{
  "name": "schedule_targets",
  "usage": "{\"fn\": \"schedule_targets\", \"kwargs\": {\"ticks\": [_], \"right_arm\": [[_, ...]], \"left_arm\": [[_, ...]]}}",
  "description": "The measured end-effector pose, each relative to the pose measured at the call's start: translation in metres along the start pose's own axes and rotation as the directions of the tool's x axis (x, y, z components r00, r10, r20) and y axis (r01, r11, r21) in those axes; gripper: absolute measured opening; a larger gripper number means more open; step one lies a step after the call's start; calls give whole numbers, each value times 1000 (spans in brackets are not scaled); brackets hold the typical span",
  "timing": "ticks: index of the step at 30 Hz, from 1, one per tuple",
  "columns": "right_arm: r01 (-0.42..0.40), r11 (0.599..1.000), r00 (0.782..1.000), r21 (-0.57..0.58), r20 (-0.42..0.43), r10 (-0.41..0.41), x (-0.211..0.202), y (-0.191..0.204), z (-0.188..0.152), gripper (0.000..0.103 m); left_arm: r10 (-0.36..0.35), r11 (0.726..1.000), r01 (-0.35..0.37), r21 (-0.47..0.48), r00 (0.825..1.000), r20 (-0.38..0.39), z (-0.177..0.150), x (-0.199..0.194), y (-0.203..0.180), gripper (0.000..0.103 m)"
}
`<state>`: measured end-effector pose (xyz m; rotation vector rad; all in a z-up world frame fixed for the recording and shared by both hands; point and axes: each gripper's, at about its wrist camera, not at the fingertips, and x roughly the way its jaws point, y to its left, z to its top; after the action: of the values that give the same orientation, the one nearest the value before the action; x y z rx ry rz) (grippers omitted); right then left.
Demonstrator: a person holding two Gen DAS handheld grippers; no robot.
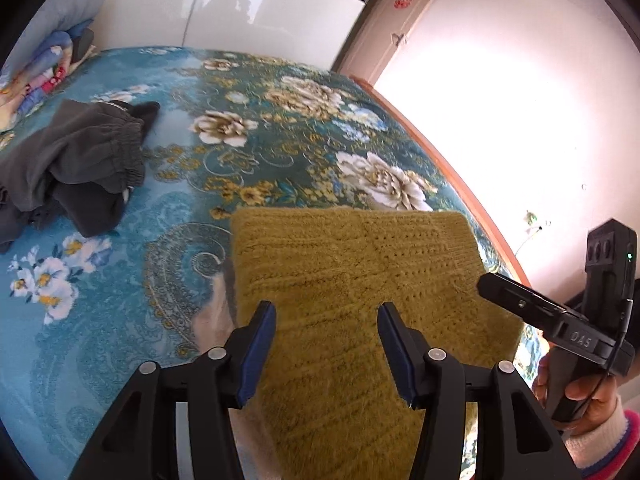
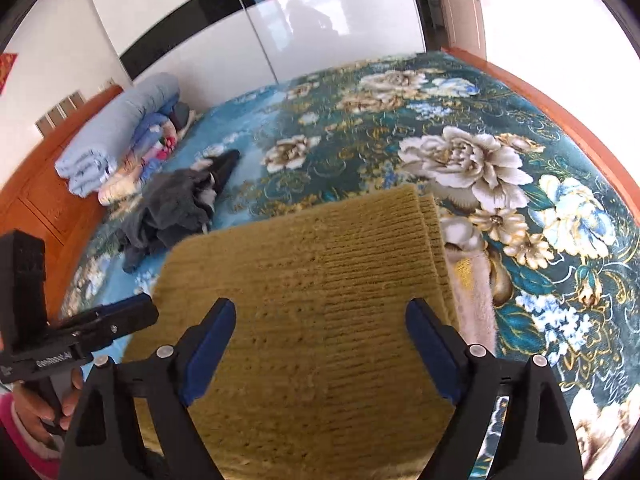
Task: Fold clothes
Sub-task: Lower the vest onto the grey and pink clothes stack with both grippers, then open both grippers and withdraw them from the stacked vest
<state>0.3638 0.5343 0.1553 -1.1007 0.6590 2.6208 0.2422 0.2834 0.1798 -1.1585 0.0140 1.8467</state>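
A folded mustard-yellow knit sweater (image 1: 352, 280) (image 2: 312, 280) lies flat on the floral bedspread (image 1: 168, 200) (image 2: 352, 152), near the bed's right side. My left gripper (image 1: 326, 312) hovers open just above the sweater's near part, nothing between its blue-padded fingers. My right gripper (image 2: 320, 312) is also open above the sweater, its fingers spread wide and empty. The right gripper's body (image 1: 576, 320) shows at the right of the left wrist view, held by a hand. The left gripper's body (image 2: 72, 332) shows at the lower left of the right wrist view. A pale garment peeks from under the sweater's edge (image 2: 476, 292).
A crumpled dark grey pair of trousers (image 1: 76, 168) (image 2: 172, 208) lies on the bed to the left. Rolled and stacked bedding (image 1: 44, 52) (image 2: 120, 140) sits by the headboard. The wooden bed edge (image 1: 452, 160) (image 2: 560, 112) runs along the right, with a white wardrobe (image 2: 256, 32) behind.
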Motion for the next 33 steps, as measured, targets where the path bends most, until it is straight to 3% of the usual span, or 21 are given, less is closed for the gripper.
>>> {"fn": "schedule_targets", "kwargs": {"ticks": [6,12,18,29,33], "right_arm": [[-8,993,999,117,44,3,-20,-4,-24,88],[36,995,993,91,107,-46,-30,4,-47,88],[72,995,993,68,88,-78,-18,10,-54,95],[48,997,990,68,131,-57,-31,9,-57,95],[27,998,979,49,202,-36,-48,18,-64,95]], "left_arm": [[-29,999,30,-17,998,52,-20,-20,0,62],[-24,1000,24,-5,999,40,-33,-18,-4,63],[15,999,-15,31,1000,8,-39,-8,-12,63],[-4,1000,5,-21,999,48,-63,-29,2,64],[-12,999,15,-42,998,63,-72,-37,8,64]]}}
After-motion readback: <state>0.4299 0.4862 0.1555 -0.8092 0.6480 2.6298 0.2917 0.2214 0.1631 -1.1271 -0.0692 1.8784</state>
